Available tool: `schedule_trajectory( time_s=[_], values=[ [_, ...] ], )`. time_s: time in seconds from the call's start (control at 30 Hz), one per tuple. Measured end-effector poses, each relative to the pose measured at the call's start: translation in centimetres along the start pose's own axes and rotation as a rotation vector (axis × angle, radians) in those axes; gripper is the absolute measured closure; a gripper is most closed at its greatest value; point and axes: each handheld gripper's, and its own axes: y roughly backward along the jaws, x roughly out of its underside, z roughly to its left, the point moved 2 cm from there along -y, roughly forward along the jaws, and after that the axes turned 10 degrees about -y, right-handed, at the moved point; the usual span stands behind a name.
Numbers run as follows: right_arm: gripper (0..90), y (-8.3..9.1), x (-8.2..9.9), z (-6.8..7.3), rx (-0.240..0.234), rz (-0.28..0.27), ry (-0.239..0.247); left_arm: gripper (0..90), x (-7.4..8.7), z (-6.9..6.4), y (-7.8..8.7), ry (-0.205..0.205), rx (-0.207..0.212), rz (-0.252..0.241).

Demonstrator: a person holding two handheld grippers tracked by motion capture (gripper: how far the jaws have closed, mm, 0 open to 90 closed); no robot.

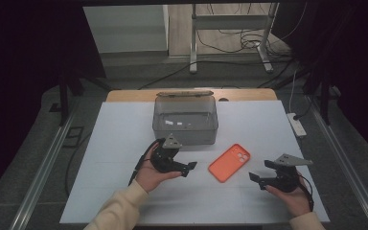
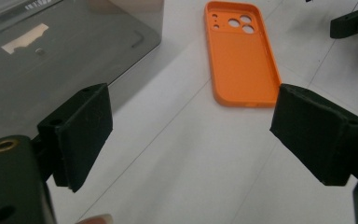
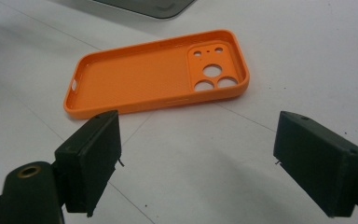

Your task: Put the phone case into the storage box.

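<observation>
The orange case (image 1: pixel 229 163) lies flat on the white bench (image 1: pixel 115 143), hollow side up, between the two tongs and touching neither. The left tongs (image 1: pixel 188 167) are spread wide and hold nothing; in the left gripper view the case (image 2: pixel 242 56) lies ahead of the gap, toward the right jaw, whose corner covers a bit of the case's near end. The right tongs (image 1: pixel 255 178) are also spread and empty. In the right gripper view the case (image 3: pixel 158 77) sits just beyond the jaws, more toward the left one, its camera cutouts at the far right end and a small slot at the left end.

Beyond the left tongs stands a clear box (image 1: pixel 185 120), near the case but apart from it. Its walls are smoky and reflective, so what it holds, if anything, cannot be made out; pale patches on it look like glare or a label. In the left gripper view the box (image 2: pixel 65 51) is cut off at the top and left edges, and in the right gripper view just a corner of it (image 3: pixel 154 7) shows at the top edge. A dark piece of the right tongs (image 2: pixel 354 21) shows at the upper right of the left gripper view, cut off by the frame. Each hand grips its tongs from below, and the forearms are cut off at the bottom of the high view.
</observation>
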Motion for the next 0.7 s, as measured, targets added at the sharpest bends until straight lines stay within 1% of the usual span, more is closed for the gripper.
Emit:
schedule_trajectory(
  time_s=[0.1, 0.13, 0.17, 0.23, 0.33, 0.4, 0.47, 0.5, 0.53, 0.6, 0.7],
  values=[
    [14.9, 0.0, 0.0, 0.0, 0.001, 0.000, 0.001, 13.4, -0.7, 0.0, -0.4, -0.005, 0.007, 0.015],
    [15.0, 0.0, 0.0, -0.1, 0.003, 0.000, 0.000, 13.4, -0.7, 0.0, -0.4, -0.005, 0.007, 0.015],
    [14.9, 0.0, 0.0, -0.1, 0.003, 0.001, -0.001, 13.5, -1.2, -0.1, -0.7, -0.004, 0.012, 0.018],
    [15.0, 0.0, 0.0, -0.1, 0.003, 0.001, -0.001, 13.8, -1.7, -0.2, -0.9, -0.008, 0.017, 0.027],
    [14.9, 0.0, 0.0, -0.1, 0.004, 0.002, -0.001, 14.0, -2.2, -0.3, -1.3, -0.014, 0.022, 0.033],
    [15.0, 0.0, 0.0, -0.1, 0.005, 0.004, 0.003, 14.4, -2.7, -0.3, -1.7, -0.024, 0.028, 0.048],
    [15.0, 0.0, 0.0, -0.1, 0.006, 0.005, 0.003, 14.6, -2.9, -0.4, -1.9, -0.023, 0.032, 0.049],
    [15.0, 0.0, 0.0, -0.1, 0.006, 0.005, 0.004, 14.6, -3.2, -0.4, -2.2, -0.028, 0.038, 0.060],
    [15.0, 0.0, 0.0, -0.1, 0.006, 0.005, 0.004, 14.7, -3.2, -0.4, -2.2, -0.028, 0.038, 0.060],
    [15.0, 0.0, 0.0, -0.2, 0.005, 0.004, 0.003, 14.6, -3.7, -0.3, -2.9, -0.031, 0.054, 0.090],
    [15.0, 0.0, 0.0, -0.3, 0.006, 0.005, -0.003, 14.7, -4.1, -0.3, -3.2, -0.034, 0.056, 0.104]
  ],
)
